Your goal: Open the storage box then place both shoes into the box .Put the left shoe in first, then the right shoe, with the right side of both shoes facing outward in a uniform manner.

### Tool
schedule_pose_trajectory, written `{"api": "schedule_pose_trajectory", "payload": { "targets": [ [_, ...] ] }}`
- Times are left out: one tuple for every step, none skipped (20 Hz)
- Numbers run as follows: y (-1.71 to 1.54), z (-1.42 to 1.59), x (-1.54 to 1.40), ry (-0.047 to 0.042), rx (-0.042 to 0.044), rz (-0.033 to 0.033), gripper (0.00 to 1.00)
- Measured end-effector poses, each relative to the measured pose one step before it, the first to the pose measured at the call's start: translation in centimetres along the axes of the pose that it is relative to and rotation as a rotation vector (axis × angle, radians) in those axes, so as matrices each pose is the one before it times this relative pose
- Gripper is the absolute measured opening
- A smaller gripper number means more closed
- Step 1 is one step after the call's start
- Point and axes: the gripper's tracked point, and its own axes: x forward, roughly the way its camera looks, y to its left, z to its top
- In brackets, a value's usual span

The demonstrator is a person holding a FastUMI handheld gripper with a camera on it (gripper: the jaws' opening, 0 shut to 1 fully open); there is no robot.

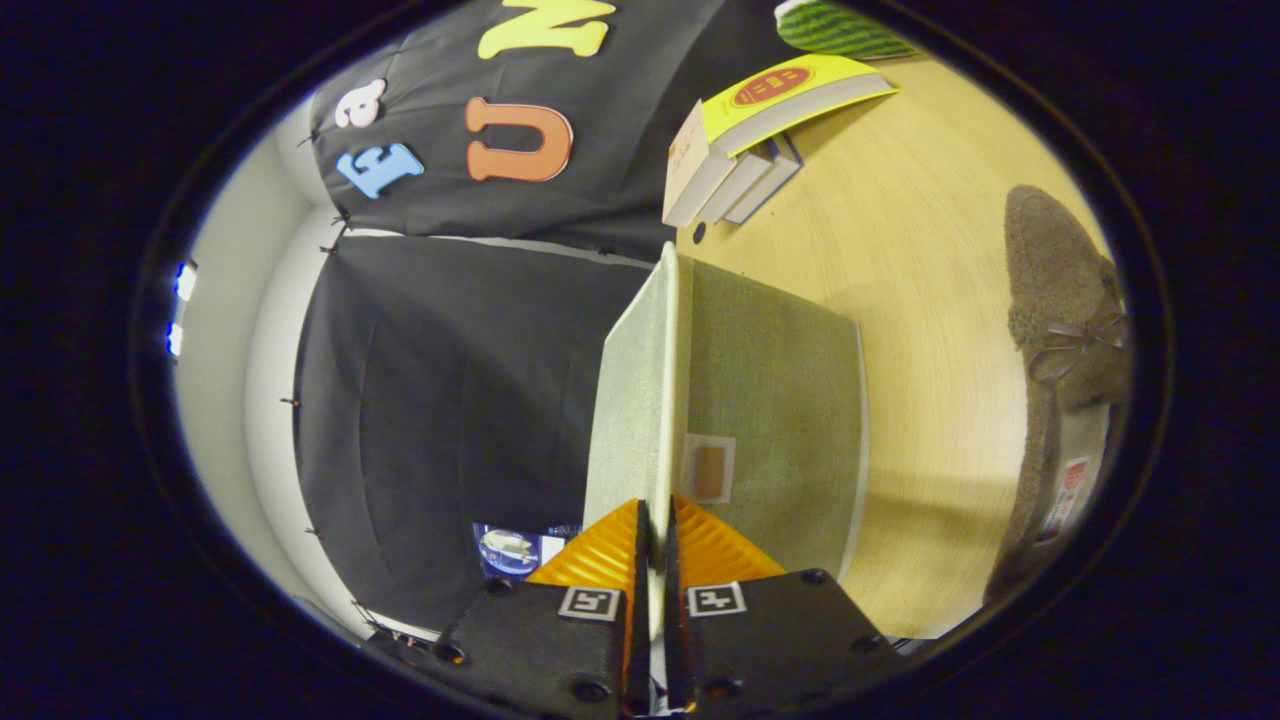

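Note:
My gripper [652,530] is shut on the near edge of the storage box's lid [635,400], with one orange finger on each face of the thin panel. The view is rolled onto its side. The pale lid stands edge-on, lifted away from the grey-green fabric box [780,400], which rests on the wooden table. A small tan label [709,470] sits on the box just ahead of my fingers. One brown fuzzy shoe [1062,330] with a small bow lies on the table beyond the box's far side, its opening and insole tag facing me.
A stack of books [740,150] with a yellow cover on top lies on the wooden table [920,230] past the box. A green striped object [835,28] sits behind the books. Black cloth walls [450,400] close off the booth.

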Motion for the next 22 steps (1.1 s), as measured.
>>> {"api": "schedule_pose_trajectory", "payload": {
  "targets": [
    [0.308,0.200,-0.157,-0.01422,-0.01186,-0.01368,0.07],
    [0.624,0.220,-0.079,-0.00987,-0.00943,-0.00201,0.06],
    [0.896,0.036,-0.127,-0.00692,0.00041,0.00734,0.06],
    [1.002,0.099,-0.173,-0.00317,0.00102,0.00845,0.06],
    [1.168,0.137,-0.121,-0.01136,-0.00136,0.00374,0.06],
    [1.099,0.226,0.017,-0.00683,-0.01329,-0.00458,0.06],
    [1.269,0.026,0.026,-0.00475,-0.02173,-0.00408,0.06],
    [1.444,0.176,0.173,-0.00387,-0.02381,-0.00168,0.06],
    [1.373,0.312,0.226,-0.00833,-0.02449,-0.00280,0.06],
    [1.437,0.508,0.337,-0.02429,-0.02239,-0.00647,0.06],
    [1.201,0.105,0.770,-0.00756,-0.02858,-0.00726,0.06],
    [1.382,-0.360,0.806,0.00721,-0.02494,0.00039,0.06],
    [1.446,-0.598,0.858,0.01318,-0.02173,-0.00341,0.06],
    [1.207,-0.407,1.029,0.00921,-0.01900,-0.00704,0.06],
    [1.196,-0.698,1.046,0.01287,-0.02740,-0.00927,0.06],
    [1.207,-0.622,1.087,0.00909,-0.04031,-0.00608,0.06],
    [1.046,-0.568,1.187,0.01473,-0.04256,-0.00346,0.06],
    [0.985,-0.392,1.082,0.01473,-0.02940,-0.00325,0.06],
    [1.161,-0.465,0.822,0.00974,-0.01351,0.00218,0.06],
    [0.637,-0.284,0.853,0.00916,-0.01114,-0.00143,0.07],
    [0.431,-0.043,0.809,-0.00304,-0.01641,-0.00499,0.07],
    [0.420,-0.018,0.733,-0.00284,-0.01752,-0.00280,0.10]
  ]
}}
